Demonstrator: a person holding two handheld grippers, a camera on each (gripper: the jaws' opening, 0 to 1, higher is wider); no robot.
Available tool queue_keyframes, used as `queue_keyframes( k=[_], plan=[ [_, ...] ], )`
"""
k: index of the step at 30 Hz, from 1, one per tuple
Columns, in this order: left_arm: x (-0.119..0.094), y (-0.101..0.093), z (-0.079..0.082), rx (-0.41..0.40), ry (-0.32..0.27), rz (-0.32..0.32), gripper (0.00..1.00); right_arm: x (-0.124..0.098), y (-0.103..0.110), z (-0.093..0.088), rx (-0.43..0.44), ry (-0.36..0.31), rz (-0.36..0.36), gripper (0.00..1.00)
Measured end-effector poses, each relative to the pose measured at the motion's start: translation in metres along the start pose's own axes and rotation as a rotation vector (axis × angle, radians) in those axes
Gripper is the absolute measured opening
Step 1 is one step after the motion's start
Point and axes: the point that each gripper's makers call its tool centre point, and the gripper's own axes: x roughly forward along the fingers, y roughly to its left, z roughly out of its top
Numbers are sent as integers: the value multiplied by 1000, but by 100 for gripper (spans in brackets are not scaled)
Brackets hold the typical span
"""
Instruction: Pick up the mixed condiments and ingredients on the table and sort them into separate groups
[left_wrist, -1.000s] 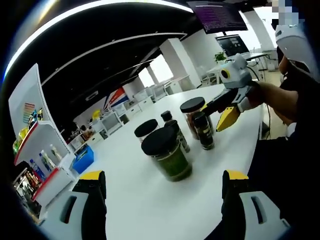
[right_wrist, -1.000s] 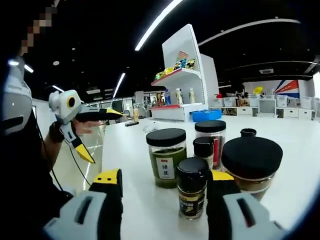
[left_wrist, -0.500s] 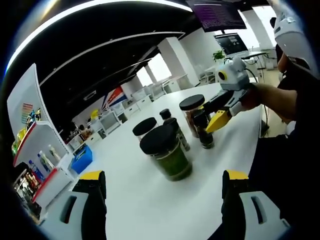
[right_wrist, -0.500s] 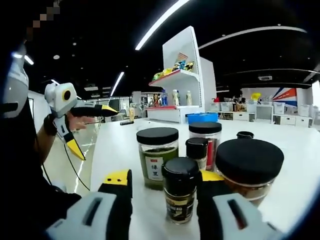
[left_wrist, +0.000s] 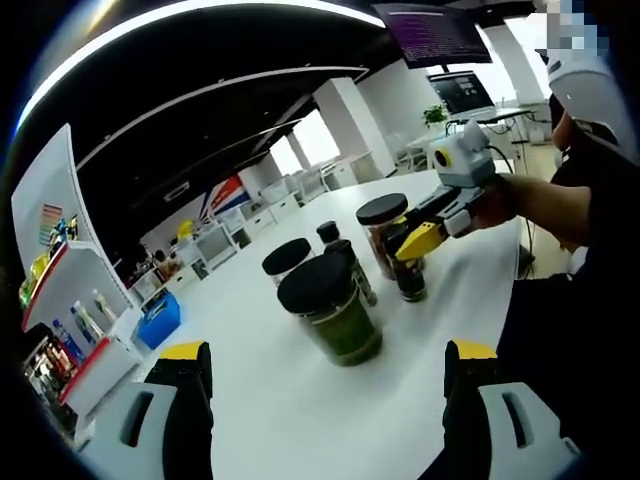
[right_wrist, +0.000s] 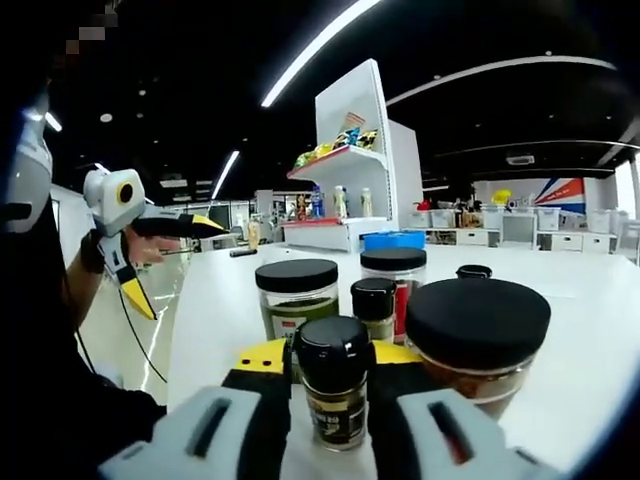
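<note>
White table (right_wrist: 600, 330) carries a tight cluster of jars. In the right gripper view: small spice bottle (right_wrist: 334, 385) nearest, between the right gripper's (right_wrist: 330, 420) jaws; wide jar (right_wrist: 478, 340) right of it; green-bean jar (right_wrist: 296, 300) behind left; shelf unit (right_wrist: 350, 170) beyond the table.

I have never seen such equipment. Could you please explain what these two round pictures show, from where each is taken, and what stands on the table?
A person holds a two-jaw tool in each hand, each carrying a fisheye camera. In the left gripper view, the open left gripper waits above the white table. In the right gripper view, the right gripper has its jaws on both sides of a small dark spice bottle; whether they press it is unclear. Around it stand black-lidded jars: one with green contents, one with red contents, and a wide one.
</note>
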Motion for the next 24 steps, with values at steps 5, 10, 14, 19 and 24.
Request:
queue_keyframes(
  k=[5, 10, 14, 19, 24],
  plan=[
    [0, 0, 1, 3, -1, 0, 95, 0, 0, 0, -6, -8, -2, 25],
    [0, -3, 3, -5, -12, -15, 95, 0, 0, 0, -30, -13, -1, 25],
    [1, -5, 3, -2, -13, -18, 95, 0, 0, 0, -31, -21, -2, 24],
    [0, -6, 2, -2, -12, -18, 95, 0, -1, 1, -24, -37, -8, 24],
    [0, -7, 1, 1, -10, -18, 95, 0, 0, 1, -37, -44, -13, 24]
  ],
)
